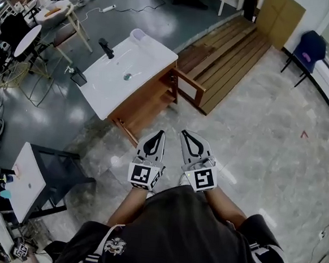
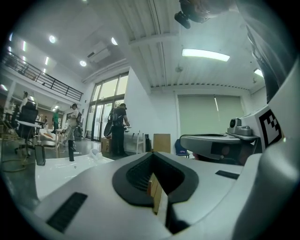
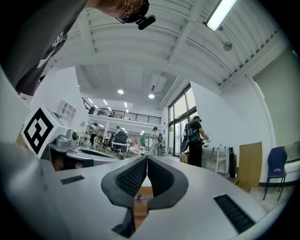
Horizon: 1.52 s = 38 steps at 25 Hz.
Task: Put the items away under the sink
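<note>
Both the left gripper point(image 1: 159, 135) and the right gripper point(image 1: 187, 136) hang well short of the sink point(image 1: 109, 81), jaws pressed together on nothing — no step begun, I judge — so next I must find the items, which I cannot pick out, then reach the wooden cabinet point(image 1: 149, 100) beneath the sink.

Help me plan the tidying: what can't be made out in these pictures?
- Space under the sink: head view, its own top covers it; only the wooden frame shows.
- Items to put away: none identifiable; the pale thing on the sink's far corner is too small.
- Anything low ahead: both gripper views, blocked by the shut jaws.
</note>
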Available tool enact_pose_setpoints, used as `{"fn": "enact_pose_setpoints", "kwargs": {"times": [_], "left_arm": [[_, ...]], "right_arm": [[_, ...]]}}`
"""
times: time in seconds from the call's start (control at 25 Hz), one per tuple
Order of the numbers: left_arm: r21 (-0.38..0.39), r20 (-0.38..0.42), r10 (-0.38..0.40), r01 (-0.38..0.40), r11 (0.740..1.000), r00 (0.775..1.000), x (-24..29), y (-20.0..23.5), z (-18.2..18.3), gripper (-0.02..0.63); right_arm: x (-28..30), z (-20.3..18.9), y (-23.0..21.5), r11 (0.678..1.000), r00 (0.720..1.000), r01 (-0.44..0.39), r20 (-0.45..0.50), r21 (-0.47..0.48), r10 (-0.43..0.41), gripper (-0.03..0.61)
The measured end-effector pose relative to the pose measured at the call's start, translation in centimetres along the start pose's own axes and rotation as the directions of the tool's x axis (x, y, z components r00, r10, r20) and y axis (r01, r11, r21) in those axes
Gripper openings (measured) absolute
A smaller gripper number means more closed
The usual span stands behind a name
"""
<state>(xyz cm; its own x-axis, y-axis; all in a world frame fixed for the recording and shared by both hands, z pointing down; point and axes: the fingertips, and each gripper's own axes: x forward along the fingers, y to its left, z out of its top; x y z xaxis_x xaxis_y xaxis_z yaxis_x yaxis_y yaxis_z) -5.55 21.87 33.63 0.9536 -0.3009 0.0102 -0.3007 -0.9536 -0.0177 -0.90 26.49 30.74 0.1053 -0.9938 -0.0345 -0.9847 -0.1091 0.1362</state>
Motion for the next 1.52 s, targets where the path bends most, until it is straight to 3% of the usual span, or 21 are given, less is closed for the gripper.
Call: {"fn": "enact_pose_setpoints", "kwargs": {"times": [0.32,0.64,0.8,1.16,1.52], "left_arm": [[0.01,-0.02,0.111,-0.111,0.994,0.994,1.6,1.1,-0.3,0.006],[0.007,-0.043,0.148,-0.148,0.989,0.988,2.6,2.5,-1.1,0.006],[0.0,-0.042,0.159,-0.159,0.987,0.986,3.9,4.1,-1.5,0.006],[-0.02,-0.022,0.22,-0.22,0.975,0.975,6.8,11.5,-2.1,0.006],[-0.039,-0.022,0.324,-0.325,0.945,0.946,9.2,21.1,-2.5,0.006]], "right_arm": [[1.4,-1.6,-1.3,0.995,0.995,-0.098,-0.022,0.025,0.098,0.021],[2.5,-2.7,-2.4,0.991,0.993,-0.117,0.003,0.069,0.117,0.021],[4.6,-3.3,-3.1,0.989,0.991,-0.13,-0.032,0.072,0.132,0.021],[12.6,-4.0,-3.9,0.982,0.983,-0.175,-0.042,0.067,0.178,0.021],[23.3,-4.7,-2.3,0.958,0.958,-0.278,-0.045,0.065,0.282,0.021]]}}
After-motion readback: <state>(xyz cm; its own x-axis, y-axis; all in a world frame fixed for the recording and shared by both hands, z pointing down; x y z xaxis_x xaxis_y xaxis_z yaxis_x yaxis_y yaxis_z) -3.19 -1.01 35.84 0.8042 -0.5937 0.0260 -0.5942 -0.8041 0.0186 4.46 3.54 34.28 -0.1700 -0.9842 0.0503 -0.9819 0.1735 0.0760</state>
